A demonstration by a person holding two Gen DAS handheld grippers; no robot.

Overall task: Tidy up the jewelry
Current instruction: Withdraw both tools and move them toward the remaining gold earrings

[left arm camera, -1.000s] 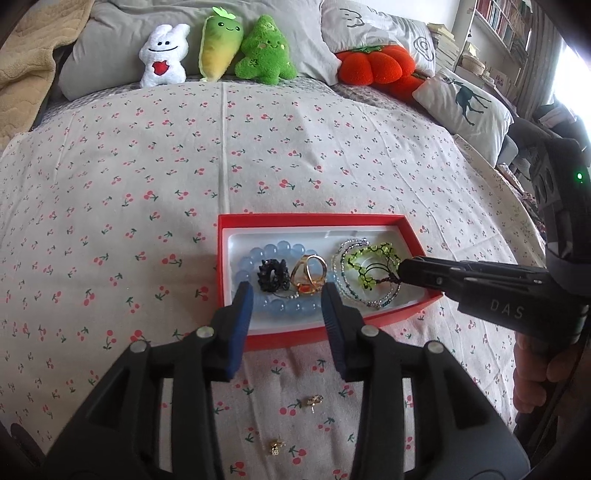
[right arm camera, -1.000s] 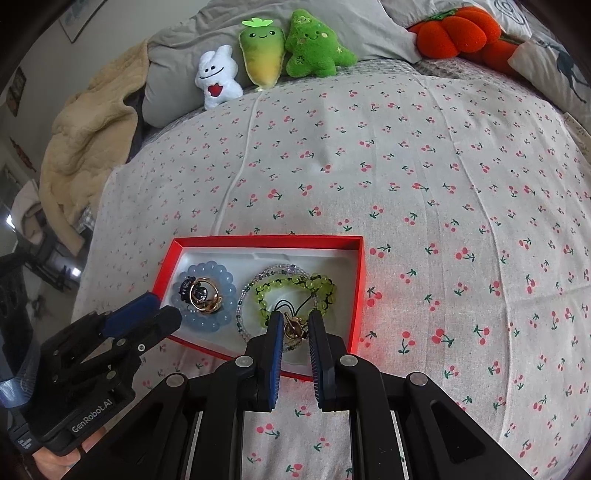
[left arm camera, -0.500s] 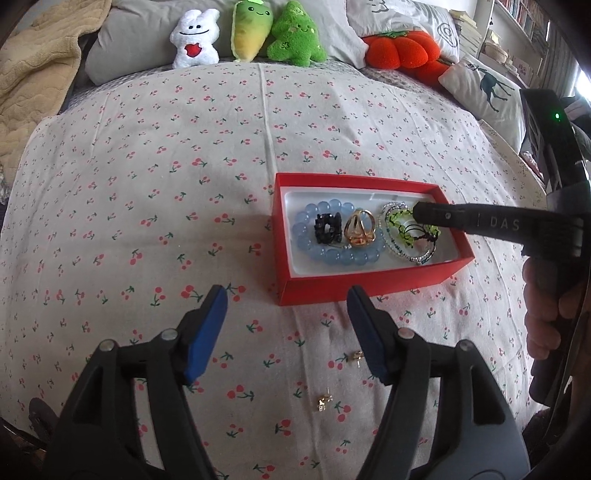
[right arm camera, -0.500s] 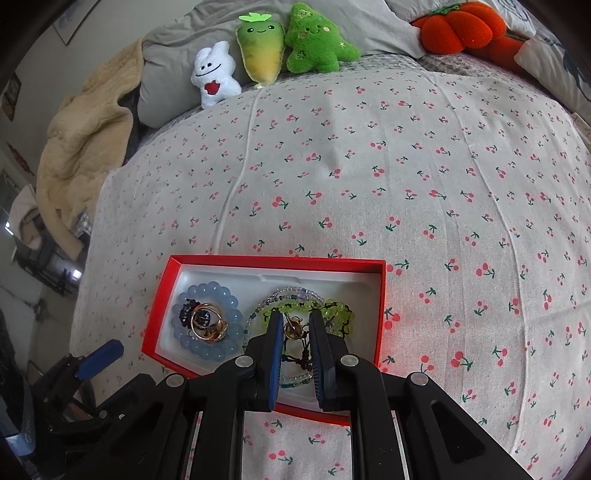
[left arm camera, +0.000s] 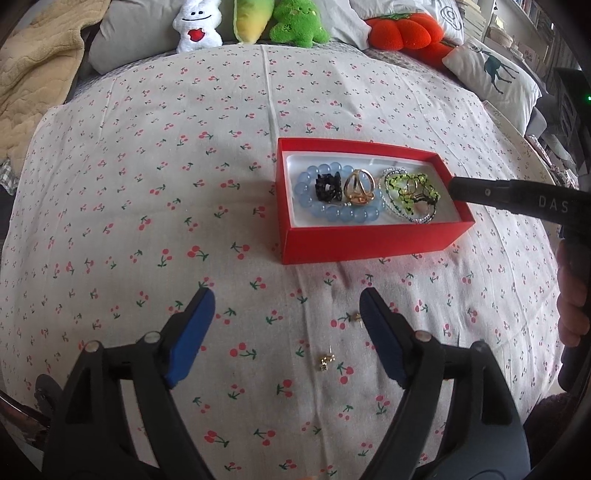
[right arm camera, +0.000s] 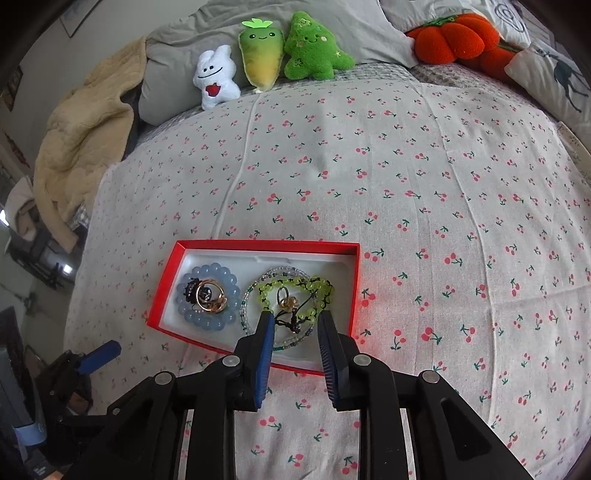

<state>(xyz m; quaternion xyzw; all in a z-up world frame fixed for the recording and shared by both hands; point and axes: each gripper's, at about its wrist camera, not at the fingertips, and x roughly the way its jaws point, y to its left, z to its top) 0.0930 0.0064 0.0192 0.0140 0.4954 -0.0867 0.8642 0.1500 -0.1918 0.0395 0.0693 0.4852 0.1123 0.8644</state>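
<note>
A red jewelry box (left arm camera: 354,242) (right arm camera: 168,288) sits on the cherry-print bedspread. It holds a blue bead bracelet (left arm camera: 334,214) (right arm camera: 192,317), a black ring (left arm camera: 327,186), a gold ring (left arm camera: 360,186) (right arm camera: 210,297) and a green bead bracelet (left arm camera: 400,197) (right arm camera: 321,291) with a small gold piece (right arm camera: 288,302). Two small gold earrings (left arm camera: 327,360) (left arm camera: 356,316) lie on the bedspread in front of the box. My left gripper (left arm camera: 286,317) is open above them. My right gripper (right arm camera: 294,325) is open and empty over the box's near right end, also seen from the left wrist view (left arm camera: 456,188).
Plush toys (right arm camera: 266,55) and an orange pumpkin cushion (left arm camera: 400,31) line the pillows at the far edge. A beige blanket (right arm camera: 81,140) lies far left. A deer-print pillow (left arm camera: 495,70) is far right.
My left gripper has pulled back from the box and opened wide. My right gripper opened, leaving the small gold piece inside the green bracelet in the box.
</note>
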